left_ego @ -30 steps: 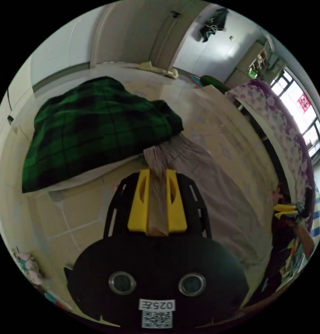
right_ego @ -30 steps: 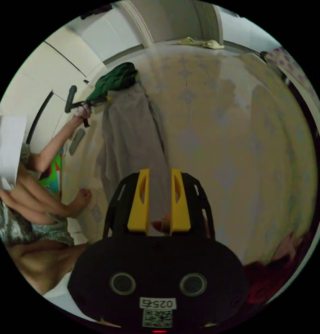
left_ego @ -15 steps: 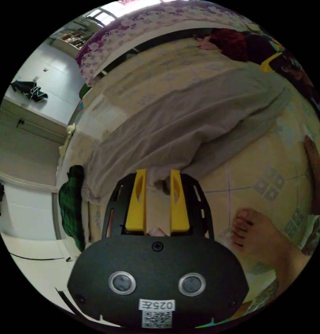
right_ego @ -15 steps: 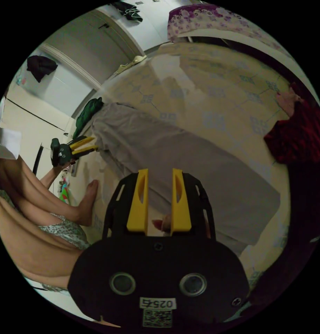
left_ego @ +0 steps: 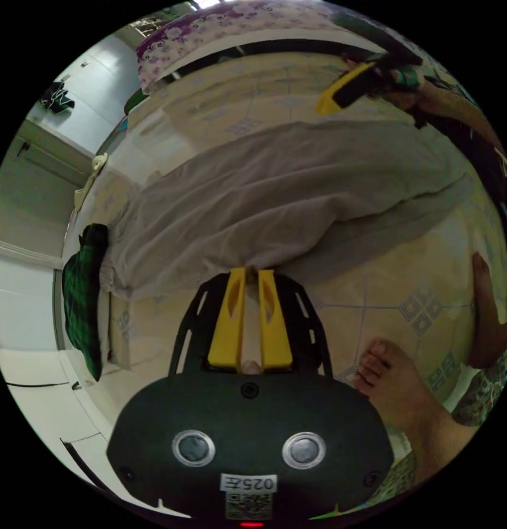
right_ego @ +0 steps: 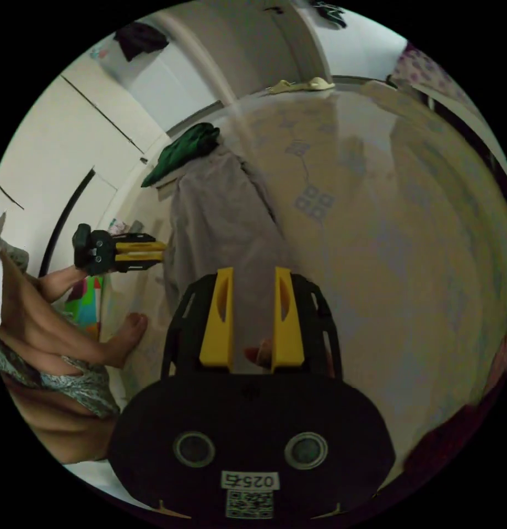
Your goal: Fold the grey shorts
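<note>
The left gripper (left_ego: pixel 251 275) has narrowed, fingers pinching the grey shorts (left_ego: pixel 275 187) on patterned floor tiles (left_ego: pixel 424 300); right gripper (right_ego: pixel 253 275) spread.

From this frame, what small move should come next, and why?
Probably bring the open right gripper down onto the near edge of the grey shorts and close it. The left gripper looks already pinched on that edge, while the right one holds nothing, and the shorts lie spread on the floor.

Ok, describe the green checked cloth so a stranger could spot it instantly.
Start from the patterned beige tile floor and the long grey shorts spread on it. At their end nearest the white wall lies the green-and-black checked cloth, the one dark patterned bundle there.
</note>
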The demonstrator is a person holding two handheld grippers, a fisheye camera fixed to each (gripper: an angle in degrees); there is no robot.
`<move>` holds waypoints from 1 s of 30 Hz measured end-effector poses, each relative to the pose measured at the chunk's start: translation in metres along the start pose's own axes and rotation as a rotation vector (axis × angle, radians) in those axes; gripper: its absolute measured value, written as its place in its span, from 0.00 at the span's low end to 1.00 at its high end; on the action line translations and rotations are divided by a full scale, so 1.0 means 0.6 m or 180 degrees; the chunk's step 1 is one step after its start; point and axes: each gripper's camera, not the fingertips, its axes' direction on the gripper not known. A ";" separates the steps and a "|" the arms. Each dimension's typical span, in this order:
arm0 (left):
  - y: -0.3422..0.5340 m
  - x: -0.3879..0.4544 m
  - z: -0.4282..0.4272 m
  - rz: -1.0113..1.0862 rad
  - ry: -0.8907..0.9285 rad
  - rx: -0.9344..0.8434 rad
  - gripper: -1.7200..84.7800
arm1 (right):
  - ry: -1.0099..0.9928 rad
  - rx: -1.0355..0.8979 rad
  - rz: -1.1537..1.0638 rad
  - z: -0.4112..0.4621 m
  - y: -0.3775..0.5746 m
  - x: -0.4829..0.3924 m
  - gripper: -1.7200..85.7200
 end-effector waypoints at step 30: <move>0.070 -0.055 0.076 -0.0341 0.0820 -0.0056 0.01 | -0.0332 -0.0612 -0.0195 0.057 -0.087 0.078 0.16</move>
